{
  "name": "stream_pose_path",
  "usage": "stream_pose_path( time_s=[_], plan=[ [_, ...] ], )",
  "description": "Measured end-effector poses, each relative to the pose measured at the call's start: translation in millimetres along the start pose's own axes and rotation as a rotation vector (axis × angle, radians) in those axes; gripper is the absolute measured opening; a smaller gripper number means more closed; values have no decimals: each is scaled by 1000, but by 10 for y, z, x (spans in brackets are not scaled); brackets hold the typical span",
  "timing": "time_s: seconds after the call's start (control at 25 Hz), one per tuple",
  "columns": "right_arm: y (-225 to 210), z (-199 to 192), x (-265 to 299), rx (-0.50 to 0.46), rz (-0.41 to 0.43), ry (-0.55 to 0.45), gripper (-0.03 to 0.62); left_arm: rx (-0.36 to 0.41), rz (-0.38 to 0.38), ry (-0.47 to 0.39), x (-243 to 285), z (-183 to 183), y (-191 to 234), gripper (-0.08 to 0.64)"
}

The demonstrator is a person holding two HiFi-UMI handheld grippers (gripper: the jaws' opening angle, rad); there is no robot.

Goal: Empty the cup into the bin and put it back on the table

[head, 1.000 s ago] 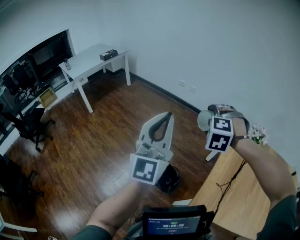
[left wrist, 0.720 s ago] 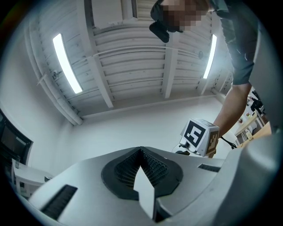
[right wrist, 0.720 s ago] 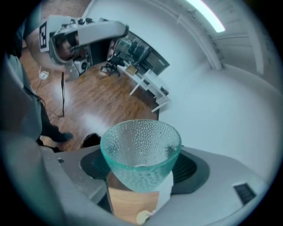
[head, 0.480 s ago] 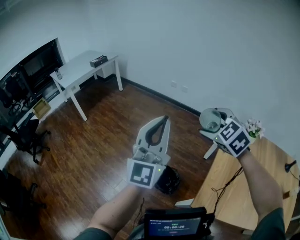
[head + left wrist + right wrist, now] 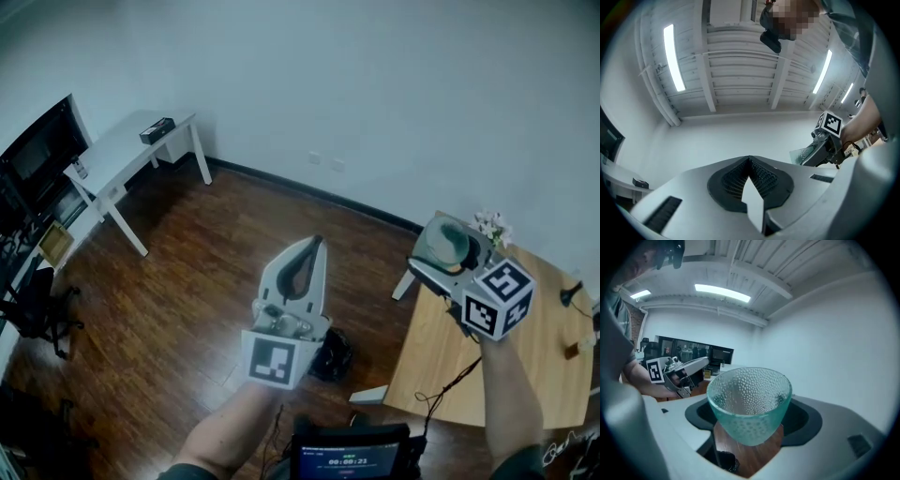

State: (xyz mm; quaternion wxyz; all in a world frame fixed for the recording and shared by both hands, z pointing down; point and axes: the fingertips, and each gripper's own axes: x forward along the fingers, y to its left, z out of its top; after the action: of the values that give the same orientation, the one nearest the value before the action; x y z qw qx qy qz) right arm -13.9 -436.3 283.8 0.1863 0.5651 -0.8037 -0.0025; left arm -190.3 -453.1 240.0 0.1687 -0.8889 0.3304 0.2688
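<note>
A green dimpled glass cup stands upright between the jaws of my right gripper, which is shut on it; nothing shows inside the cup. In the head view the cup and right gripper hang over the near-left corner of the wooden table. My left gripper is held mid-air over the floor, shut, its tips meeting on nothing. Below it a black bin sits on the floor, partly hidden. The left gripper view shows its own jaws closed and the cup off to the right.
White flowers stand at the table's far corner and a black cable trails over its near edge. A white desk and monitor are far left, with an office chair. A screen device sits at the bottom.
My right gripper has rolled the cup from lying on its side to upright and carried it right, to over the table corner. The left gripper has barely moved.
</note>
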Motion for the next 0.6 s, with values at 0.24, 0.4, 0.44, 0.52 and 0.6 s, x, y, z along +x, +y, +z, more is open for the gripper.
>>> stream_pose_path(
  time_s=[0.24,0.4,0.44,0.52,0.6],
  plan=[
    [-14,-105,-451,49,-59,-40,388,-19,-98,-38,142,6,-422,-9],
    [-101,-213,-851,44,-87,-45,388,-36,-145,-63,322,64,-805,-9],
    [-146,-249,-976,49,-98,-52,388,-36,-159,-71,364,84,-924,-9],
    [-250,-321,-1232,60,-119,-66,388,-33,-177,-81,436,118,-1159,-9],
    [-350,-407,-1482,61,-135,-68,388,-36,-179,-86,490,146,-1397,-9]
  ],
)
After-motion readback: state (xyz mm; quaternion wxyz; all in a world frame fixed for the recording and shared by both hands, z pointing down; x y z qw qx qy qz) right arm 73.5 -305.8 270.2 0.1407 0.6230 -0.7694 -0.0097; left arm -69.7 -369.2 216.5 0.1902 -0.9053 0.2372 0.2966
